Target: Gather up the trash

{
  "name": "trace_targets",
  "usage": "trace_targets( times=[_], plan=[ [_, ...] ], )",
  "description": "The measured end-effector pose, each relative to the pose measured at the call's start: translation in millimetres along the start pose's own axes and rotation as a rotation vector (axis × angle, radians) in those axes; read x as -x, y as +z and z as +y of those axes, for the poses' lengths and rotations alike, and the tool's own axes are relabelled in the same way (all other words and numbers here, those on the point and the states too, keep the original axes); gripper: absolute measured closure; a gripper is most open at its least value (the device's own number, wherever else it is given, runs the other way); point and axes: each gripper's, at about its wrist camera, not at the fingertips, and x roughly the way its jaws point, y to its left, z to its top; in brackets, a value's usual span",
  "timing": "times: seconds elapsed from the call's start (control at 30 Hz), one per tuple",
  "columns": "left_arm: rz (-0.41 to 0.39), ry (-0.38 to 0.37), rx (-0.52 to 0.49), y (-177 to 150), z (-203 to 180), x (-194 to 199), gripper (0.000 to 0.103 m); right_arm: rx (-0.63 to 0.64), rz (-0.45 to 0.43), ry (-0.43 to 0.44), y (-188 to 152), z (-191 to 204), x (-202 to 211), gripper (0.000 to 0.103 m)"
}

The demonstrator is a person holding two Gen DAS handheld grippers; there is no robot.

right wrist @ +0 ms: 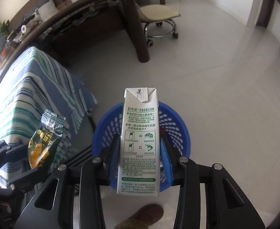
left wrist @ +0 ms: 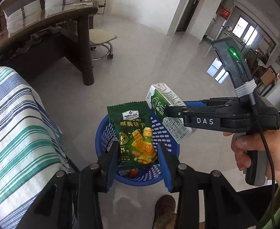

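Left gripper [left wrist: 138,152] clamped on a green cracker packet [left wrist: 135,133], right gripper [right wrist: 140,152] clamped on a white milk carton [right wrist: 139,139]. Both items hang above the blue mesh basket [right wrist: 176,122] on the pale floor [right wrist: 216,76], beside the striped-cloth table [left wrist: 16,124]. Some wrappers lie in the basket bottom.

Pale glossy floor [right wrist: 216,72], bearing a blue slotted basket [right wrist: 178,126] near centre. Left of it, a worktop under striped cloth [right wrist: 31,87]. Farther off, a dark wooden desk [right wrist: 86,24] and a wheeled stool [right wrist: 159,19]. Nearest, a brown slipper [right wrist: 142,217].
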Motion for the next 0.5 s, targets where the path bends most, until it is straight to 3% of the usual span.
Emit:
trace_targets(
  times=[0.2,0.27,0.37,0.5],
  plan=[
    [0.034,0.019,-0.009,7,-1,-39,0.061,-0.073,0.038,0.019,3,-26,-30,0.062],
    [0.046,0.018,0.001,9,-1,-51,0.051,-0.083,0.047,0.026,2,-31,-38,0.060],
    [0.050,0.016,0.011,12,-3,-61,0.045,-0.115,0.043,0.025,-1,-41,-42,0.038],
    [0.010,0.011,0.003,18,-8,-47,0.045,-0.179,0.007,0.010,-2,-52,-23,0.022]
  ],
)
